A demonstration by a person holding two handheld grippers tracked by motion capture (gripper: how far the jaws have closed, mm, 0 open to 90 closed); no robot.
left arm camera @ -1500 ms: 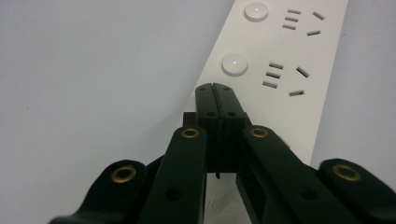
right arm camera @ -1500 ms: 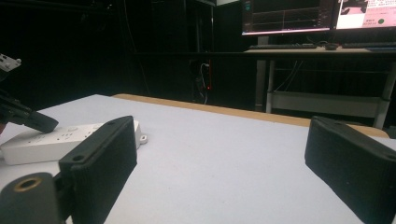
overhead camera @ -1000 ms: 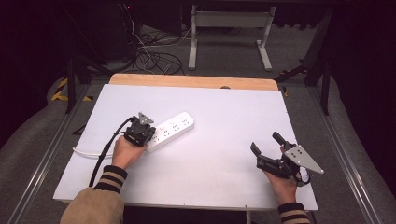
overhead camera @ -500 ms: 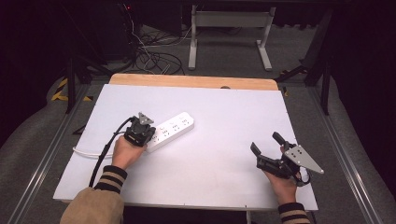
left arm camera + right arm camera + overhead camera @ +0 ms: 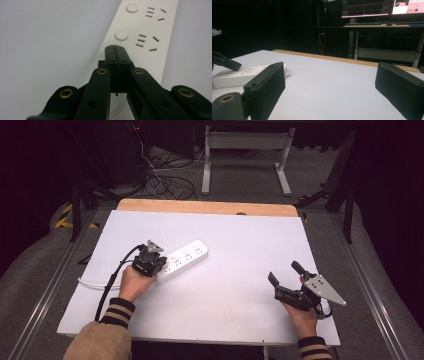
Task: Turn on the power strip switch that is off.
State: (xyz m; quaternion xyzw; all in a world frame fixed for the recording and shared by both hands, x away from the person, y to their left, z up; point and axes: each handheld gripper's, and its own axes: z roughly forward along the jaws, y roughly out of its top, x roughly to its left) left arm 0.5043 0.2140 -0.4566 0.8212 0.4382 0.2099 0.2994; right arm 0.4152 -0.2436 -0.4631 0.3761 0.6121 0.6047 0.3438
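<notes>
Jaws closed, left gripper [image 5: 115, 47] over power strip [image 5: 147, 37].

Table [image 5: 240, 295] bearing power strip [image 5: 182, 259] (white)

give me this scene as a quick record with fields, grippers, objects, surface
surface: white tabletop with a wooden strip along its far edge
object: white plastic power strip with round buttons, lying flat on the left half of the table, white cord trailing off its near end
left gripper: jaws closed together, tips over the near part of the power strip by a round button; contact cannot be told
right gripper: jaws wide apart, nothing between them, held over the table's right near part
background: dark floor with cables, metal stand legs, lit monitors
</notes>
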